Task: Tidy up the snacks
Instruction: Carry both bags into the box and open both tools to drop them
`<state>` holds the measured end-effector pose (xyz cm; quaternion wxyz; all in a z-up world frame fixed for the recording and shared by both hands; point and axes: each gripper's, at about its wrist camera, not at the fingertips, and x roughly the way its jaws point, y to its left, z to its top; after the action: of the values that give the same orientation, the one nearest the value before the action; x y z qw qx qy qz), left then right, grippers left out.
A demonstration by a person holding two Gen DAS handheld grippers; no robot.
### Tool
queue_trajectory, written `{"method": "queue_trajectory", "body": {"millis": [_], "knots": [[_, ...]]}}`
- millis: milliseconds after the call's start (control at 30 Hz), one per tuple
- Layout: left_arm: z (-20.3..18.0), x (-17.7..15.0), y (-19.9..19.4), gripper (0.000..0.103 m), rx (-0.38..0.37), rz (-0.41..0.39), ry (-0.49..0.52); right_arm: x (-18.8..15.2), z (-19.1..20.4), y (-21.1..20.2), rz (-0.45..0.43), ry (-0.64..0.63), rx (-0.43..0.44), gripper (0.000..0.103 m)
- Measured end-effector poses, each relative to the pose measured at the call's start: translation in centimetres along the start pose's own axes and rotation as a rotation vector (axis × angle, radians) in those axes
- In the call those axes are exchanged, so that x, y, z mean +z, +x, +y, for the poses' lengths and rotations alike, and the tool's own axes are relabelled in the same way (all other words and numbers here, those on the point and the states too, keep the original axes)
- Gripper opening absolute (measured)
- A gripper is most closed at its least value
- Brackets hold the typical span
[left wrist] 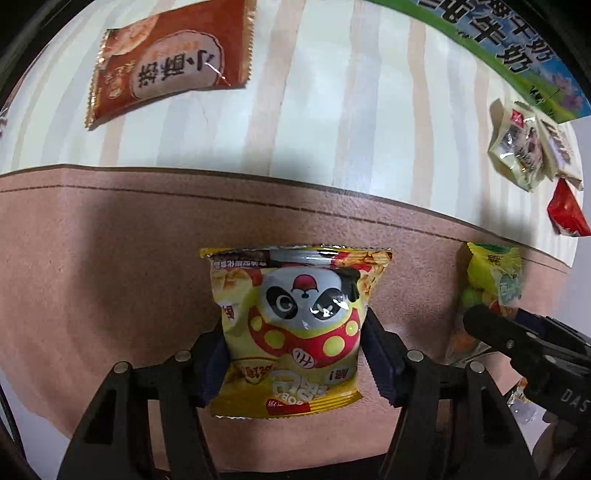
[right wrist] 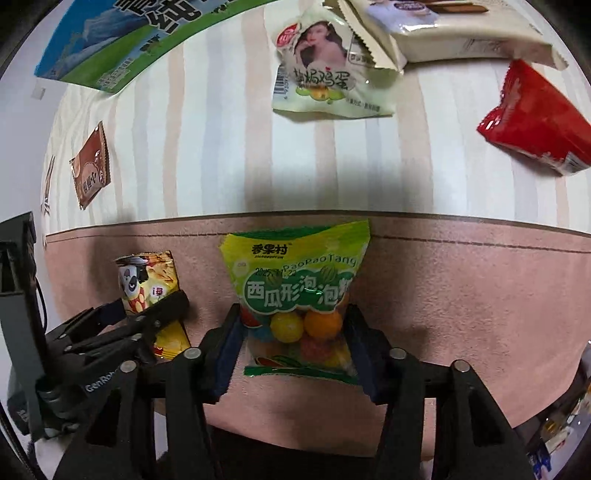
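Note:
My left gripper (left wrist: pixel 295 354) is shut on a yellow panda snack bag (left wrist: pixel 295 325), its pads pressing both sides, over the pink mat (left wrist: pixel 110 277). My right gripper (right wrist: pixel 295 343) is shut on a green bubble-gum bag (right wrist: pixel 299 295) full of coloured balls, also over the pink mat (right wrist: pixel 461 295). The two grippers are side by side: the gum bag (left wrist: pixel 493 280) and right gripper (left wrist: pixel 491 328) show at the right of the left wrist view. The panda bag (right wrist: pixel 147 284) and left gripper (right wrist: pixel 147 314) show at the left of the right wrist view.
Beyond the mat lies a striped cloth (left wrist: pixel 314 92) with a brown snack packet (left wrist: pixel 166 62), a cream egg-snack bag (right wrist: pixel 325 74), a beige packet (right wrist: pixel 461 33), a red packet (right wrist: pixel 535 122) and a blue-green milk carton (right wrist: pixel 147 33).

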<state>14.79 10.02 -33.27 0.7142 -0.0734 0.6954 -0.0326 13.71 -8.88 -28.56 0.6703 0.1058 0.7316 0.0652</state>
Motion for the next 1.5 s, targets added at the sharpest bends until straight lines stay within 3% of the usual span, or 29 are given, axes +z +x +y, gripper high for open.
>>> {"method": "queue_trajectory", "body": {"millis": [133,233,400,500,667,867,967,1200,1367,1500], "knots": [[0.3,-0.6,-0.1,0.062,0.002,-0.025,0.002,-0.6,0.8,0.9,-0.007,-0.022,-0.037,0.059],[-0.2,-2.2,-1.6,0.054,-0.007,-0.054,-0.005,-1.8,2.7,1.0,-0.042,-0.059,-0.084,0.052],[-0.9,-3.6,-4.7,0.051,-0.08,-0.077,-0.01,-3.2,2.0,-0.7,-0.081,-0.057,-0.042,0.049],[-2.1,-3.6,-8.1,0.051,-0.128,-0.125,0.004,-3.5,1.7,-4.1,-0.119,-0.052,0.008,0.049],[-4.8,-2.1,-17.0,0.051,-0.214,-0.267,0.045,-2.4,1.5,-11.3,-0.226,-0.057,0.087,0.049],[-6.8,2.9,-25.4,0.051,-0.262,-0.394,0.132,0.9,1.7,-20.4,-0.393,-0.071,0.119,0.049],[-7.4,6.1,-27.9,0.051,-0.238,-0.425,0.165,4.4,1.5,-23.8,-0.434,-0.063,0.106,0.049],[-7.9,14.5,-26.8,0.051,-0.185,-0.337,0.15,12.6,1.5,-25.5,-0.395,-0.047,0.036,0.049],[-6.8,19.8,-22.9,0.051,-0.144,-0.198,0.09,17.6,0.8,-22.5,-0.309,-0.023,-0.017,0.049],[-5.8,21.7,-19.4,0.051,-0.099,-0.099,0.059,19.5,0.6,-19.7,-0.237,-0.022,-0.052,0.049]]}}
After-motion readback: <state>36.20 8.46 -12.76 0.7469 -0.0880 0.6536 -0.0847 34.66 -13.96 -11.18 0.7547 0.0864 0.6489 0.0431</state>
